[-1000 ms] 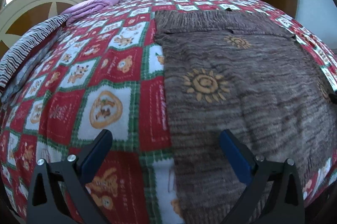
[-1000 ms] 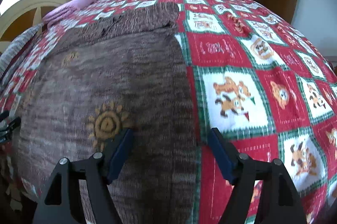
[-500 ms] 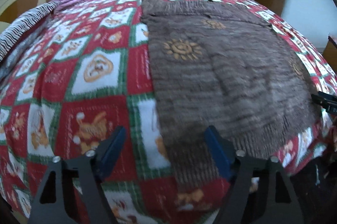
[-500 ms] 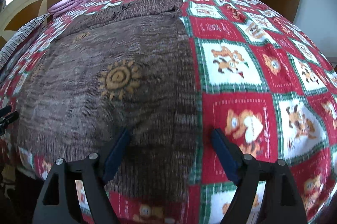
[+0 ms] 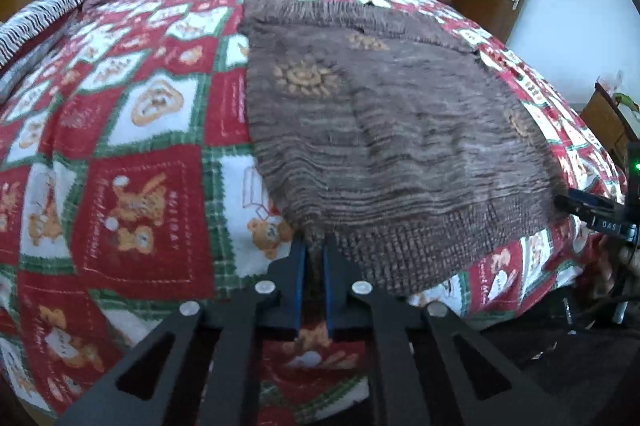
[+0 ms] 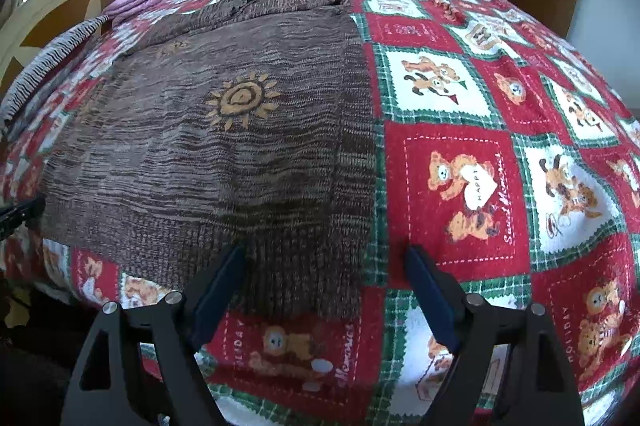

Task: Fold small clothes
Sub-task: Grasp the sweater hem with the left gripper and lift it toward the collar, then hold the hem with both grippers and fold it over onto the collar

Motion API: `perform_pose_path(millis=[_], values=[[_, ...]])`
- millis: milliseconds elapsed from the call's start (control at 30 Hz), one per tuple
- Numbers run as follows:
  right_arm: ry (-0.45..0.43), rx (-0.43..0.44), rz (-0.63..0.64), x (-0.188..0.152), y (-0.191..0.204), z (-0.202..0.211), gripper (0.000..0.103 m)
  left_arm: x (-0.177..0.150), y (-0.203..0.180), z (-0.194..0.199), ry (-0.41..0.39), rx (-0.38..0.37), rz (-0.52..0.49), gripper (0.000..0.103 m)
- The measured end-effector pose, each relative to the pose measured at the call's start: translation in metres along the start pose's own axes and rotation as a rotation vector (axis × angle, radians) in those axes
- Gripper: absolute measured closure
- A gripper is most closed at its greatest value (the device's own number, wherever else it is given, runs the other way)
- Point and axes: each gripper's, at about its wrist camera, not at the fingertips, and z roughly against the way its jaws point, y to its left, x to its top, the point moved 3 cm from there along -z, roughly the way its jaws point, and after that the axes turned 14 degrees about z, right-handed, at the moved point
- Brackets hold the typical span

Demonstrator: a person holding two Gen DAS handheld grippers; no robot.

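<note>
Left gripper (image 5: 315, 258) fingers pinch sweater (image 5: 392, 130) hem corner; right gripper (image 6: 326, 266) fingers wide, straddling opposite corner.

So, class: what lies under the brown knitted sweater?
The brown sweater lies flat on the teddy-bear bedspread, whose red, white and green squares show all round it. The squares beneath the sweater are covered and cannot be seen.

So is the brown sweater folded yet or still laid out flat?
Spread flat: the brown sweater lies open on the quilt, hem unfolded.
</note>
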Motion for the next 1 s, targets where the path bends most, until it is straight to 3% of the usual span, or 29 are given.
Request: perform_pose_path(millis=[100,167,300,367,400,467,533,600,800,933,1000], values=[[0.000,0.017,0.002,-0.002,0.001,0.003,0.026,0.005,0.004,0.013,-0.033,-0.009,0.011,0.095],[0.002,0.025,0.009,-0.003,0.002,0.004,0.037,0.008,0.007,0.017,-0.049,-0.003,0.012,0.095],[-0.001,0.035,0.010,-0.006,0.001,0.005,0.050,0.003,0.009,0.003,-0.035,0.016,0.005,0.095],[-0.005,0.046,0.012,-0.006,0.001,0.006,0.070,-0.001,0.008,-0.003,-0.023,0.035,-0.003,0.095],[-0.007,0.054,0.005,-0.006,0.000,0.006,0.072,-0.003,0.008,-0.005,-0.023,0.046,-0.005,0.091],[-0.016,0.064,-0.006,-0.006,-0.003,0.008,0.087,-0.003,0.009,-0.005,-0.029,0.061,0.004,0.083],[-0.014,0.082,-0.026,-0.007,-0.008,0.009,0.089,-0.001,0.012,-0.005,-0.040,0.092,0.012,0.049],[-0.009,0.096,-0.054,-0.008,-0.013,0.007,0.089,-0.002,0.016,-0.008,-0.037,0.103,0.025,0.043],[-0.005,0.110,-0.082,-0.009,-0.015,0.006,0.087,-0.006,0.013,-0.010,-0.038,0.109,0.005,0.045],[-0.008,0.096,-0.068,-0.010,-0.012,0.005,0.085,-0.006,0.008,-0.009,-0.025,0.071,-0.011,0.080],[-0.008,0.086,-0.058,-0.010,-0.011,0.006,0.085,-0.007,0.005,-0.009,-0.015,0.049,-0.019,0.086]])
